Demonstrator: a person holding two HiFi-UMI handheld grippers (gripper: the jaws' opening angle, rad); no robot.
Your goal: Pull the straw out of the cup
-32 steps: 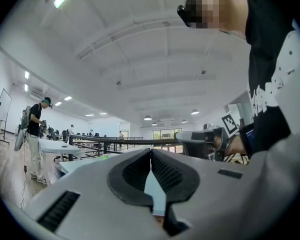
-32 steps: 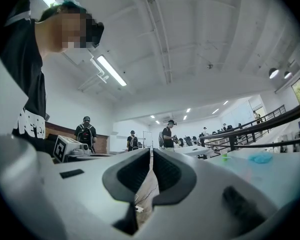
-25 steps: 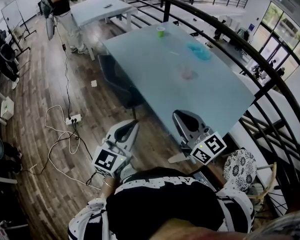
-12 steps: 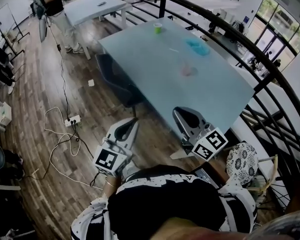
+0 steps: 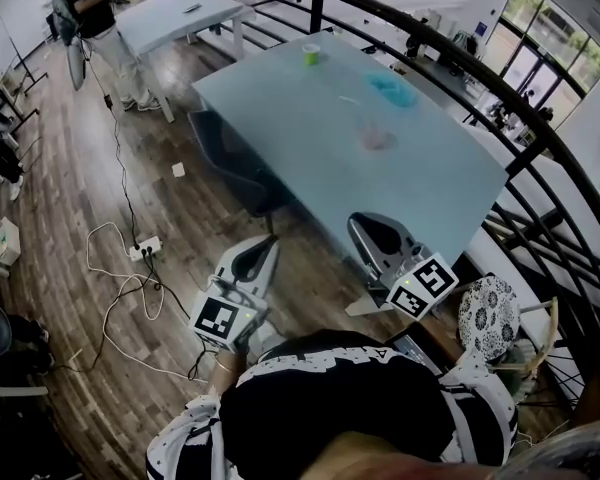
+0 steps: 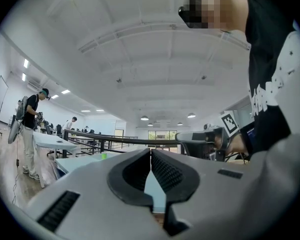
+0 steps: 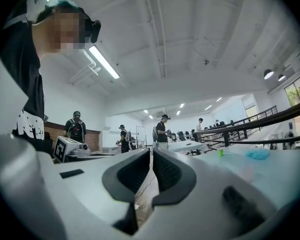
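The cup point(image 5: 377, 140) I take for my target is a pale pinkish, see-through one. It stands on the light blue table point(image 5: 300, 118), past its middle and well away from me. At this range I cannot make out a straw in it. A small green cup point(image 5: 310, 55) stands near the far edge, and a blue crumpled thing point(image 5: 393, 90) lies just beyond the pink cup.

Both tools hang low at the near end, well apart from the cup. The left gripper point(image 5: 262, 253) is over the wood floor point(image 5: 70, 168) beside the table, and the right gripper point(image 5: 373, 236) is at the table's near corner. In each gripper view the jaws are pressed together with nothing between them.

I judge the step in hand to be the approach. To do it well, I would walk along the table until the straw is plainly visible. I would then spread both pairs of jaws, steady the cup low on its wall with one gripper, and pinch the straw near its top with the other. A light plastic cup is likely to tip or slide if I pull sideways, so the lift should follow the straw's own line.
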